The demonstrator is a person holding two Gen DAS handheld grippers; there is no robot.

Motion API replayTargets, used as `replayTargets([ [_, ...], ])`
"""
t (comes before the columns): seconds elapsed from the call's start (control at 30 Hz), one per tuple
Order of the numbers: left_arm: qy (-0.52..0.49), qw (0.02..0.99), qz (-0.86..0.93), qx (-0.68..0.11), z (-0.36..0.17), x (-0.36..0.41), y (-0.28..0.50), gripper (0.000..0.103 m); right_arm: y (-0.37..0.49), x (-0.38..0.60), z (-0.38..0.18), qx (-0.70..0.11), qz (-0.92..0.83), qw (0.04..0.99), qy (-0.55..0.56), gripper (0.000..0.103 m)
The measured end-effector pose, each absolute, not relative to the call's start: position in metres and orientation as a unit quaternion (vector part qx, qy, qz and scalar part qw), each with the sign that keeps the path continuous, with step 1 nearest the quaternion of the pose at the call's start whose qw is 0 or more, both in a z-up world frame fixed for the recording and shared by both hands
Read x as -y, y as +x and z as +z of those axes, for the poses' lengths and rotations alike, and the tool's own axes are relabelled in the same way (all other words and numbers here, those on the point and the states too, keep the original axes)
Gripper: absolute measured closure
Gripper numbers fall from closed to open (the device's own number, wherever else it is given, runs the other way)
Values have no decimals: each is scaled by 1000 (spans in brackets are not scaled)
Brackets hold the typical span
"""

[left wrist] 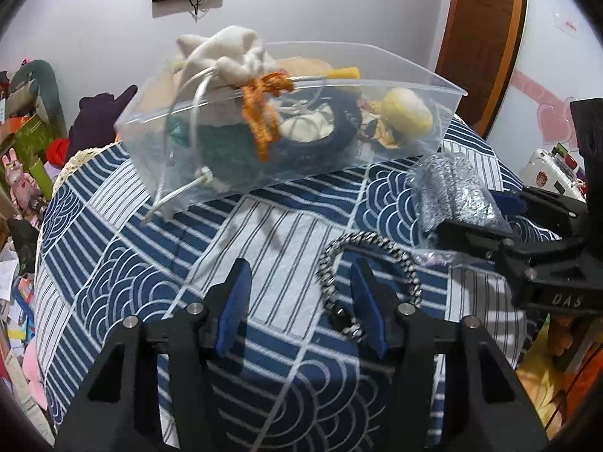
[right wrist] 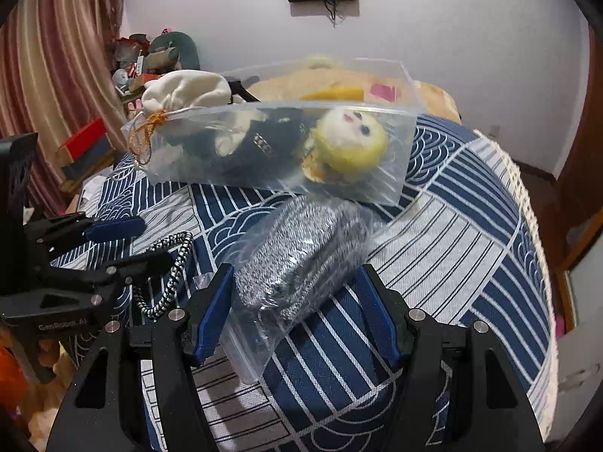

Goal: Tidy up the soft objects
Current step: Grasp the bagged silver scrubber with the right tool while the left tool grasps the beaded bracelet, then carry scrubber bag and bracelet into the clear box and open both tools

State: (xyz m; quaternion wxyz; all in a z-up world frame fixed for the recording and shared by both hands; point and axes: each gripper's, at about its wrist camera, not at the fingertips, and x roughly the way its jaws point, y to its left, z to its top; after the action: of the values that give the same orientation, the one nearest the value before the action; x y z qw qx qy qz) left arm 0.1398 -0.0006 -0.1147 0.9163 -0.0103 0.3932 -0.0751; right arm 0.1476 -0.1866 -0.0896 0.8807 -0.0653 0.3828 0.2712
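Observation:
A clear plastic bin [left wrist: 448, 92] on the blue patterned tablecloth holds a white drawstring pouch [left wrist: 222, 54], a dark item and a yellow-haired doll [right wrist: 348, 143]. A grey knit item in a clear bag [right wrist: 301, 256] lies in front of the bin, between the open jaws of my right gripper [right wrist: 297, 312]. A black-and-white braided cord [left wrist: 371, 260] lies on the cloth, looping around the right finger of my open left gripper [left wrist: 301, 293]. The right gripper also shows in the left wrist view [left wrist: 486, 222], around the bagged knit [left wrist: 448, 188].
The round table's cloth [right wrist: 471, 207] has a fringed edge at the right. Clutter, boxes and plush toys [left wrist: 22, 184] lie on the floor at the left. A door [left wrist: 486, 37] stands behind at the right. A curtain [right wrist: 49, 75] hangs at the left.

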Motion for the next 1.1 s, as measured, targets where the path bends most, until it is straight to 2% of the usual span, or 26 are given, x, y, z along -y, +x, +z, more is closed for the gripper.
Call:
replayTargets([
  [0.1, -4, 918, -84, -388, -115, 9, 144, 58, 147, 189, -89, -380, 270, 882, -64, 41],
  [0.17, -8, 918, -92, -386, -115, 10, 144, 69, 145, 188, -89, -376, 268, 885, -65, 46],
  [0.2, -9, 918, -93, -385, -114, 10, 144, 73, 145, 185, -90, -374, 270, 885, -67, 51],
  [0.27, -5, 919, -92, -383, -114, 10, 142, 95, 142, 181, -89, -370, 274, 885, -72, 59],
  [0.3, -1, 919, -91, -383, -114, 12, 140, 97, 141, 179, -89, -367, 277, 885, -77, 63],
  [0.43, -4, 922, -85, -377, -110, 10, 129, 97, 135, 176, -85, -358, 283, 886, -87, 71],
  [0.53, -15, 927, -74, -367, -103, 1, 124, 97, 130, 177, -81, -351, 287, 887, -86, 73],
  [1.1, -7, 968, -30, -248, -11, -20, 115, 97, 130, 184, -12, -268, 289, 917, -56, 74],
])
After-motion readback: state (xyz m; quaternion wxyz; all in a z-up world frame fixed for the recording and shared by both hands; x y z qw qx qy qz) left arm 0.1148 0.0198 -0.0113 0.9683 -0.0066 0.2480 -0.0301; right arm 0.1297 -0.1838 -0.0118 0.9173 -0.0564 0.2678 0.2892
